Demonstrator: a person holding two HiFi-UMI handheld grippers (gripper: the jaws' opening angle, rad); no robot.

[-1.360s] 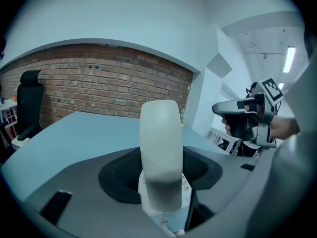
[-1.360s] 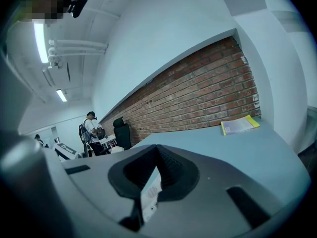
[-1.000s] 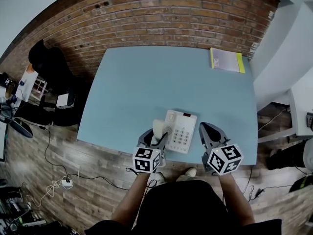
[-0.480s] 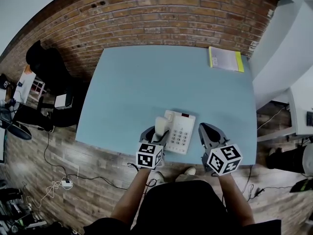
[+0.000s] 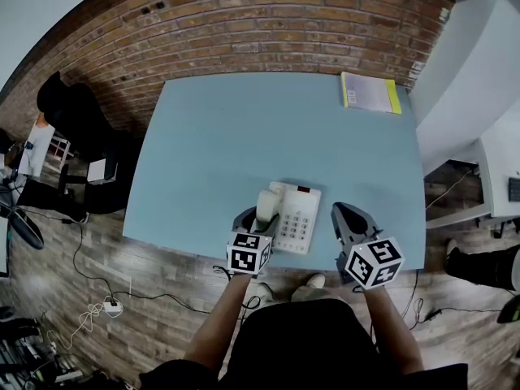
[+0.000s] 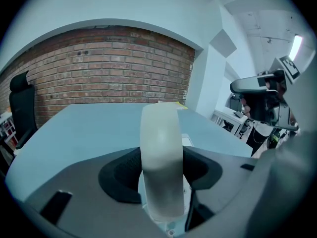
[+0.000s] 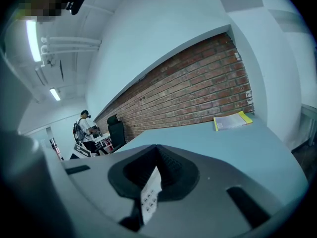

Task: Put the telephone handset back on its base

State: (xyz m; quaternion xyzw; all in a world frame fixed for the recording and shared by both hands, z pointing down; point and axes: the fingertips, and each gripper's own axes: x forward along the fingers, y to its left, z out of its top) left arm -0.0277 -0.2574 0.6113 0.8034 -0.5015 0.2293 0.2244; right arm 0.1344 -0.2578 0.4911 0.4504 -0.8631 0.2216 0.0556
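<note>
A cream telephone base (image 5: 297, 220) with a keypad lies near the front edge of the blue table (image 5: 244, 136). My left gripper (image 5: 260, 217) is shut on the cream handset (image 5: 266, 205), which it holds upright over the base's left side. I cannot tell whether the two touch. In the left gripper view the handset (image 6: 159, 157) fills the gap between the jaws, and a sliver of the base (image 6: 187, 142) shows behind it. My right gripper (image 5: 347, 218) hovers just right of the base, shut and holding nothing. The keypad (image 7: 149, 198) shows through the slit between its jaws.
A yellow-edged booklet (image 5: 370, 93) lies at the table's far right corner. A black office chair (image 5: 73, 116) stands left of the table, by the brick wall. Cables (image 5: 89, 303) trail over the wood floor. A person (image 7: 84, 124) stands far off.
My left gripper has carried the handset a little to the right, from beside the base's left edge to over its left side. The right gripper has stayed put.
</note>
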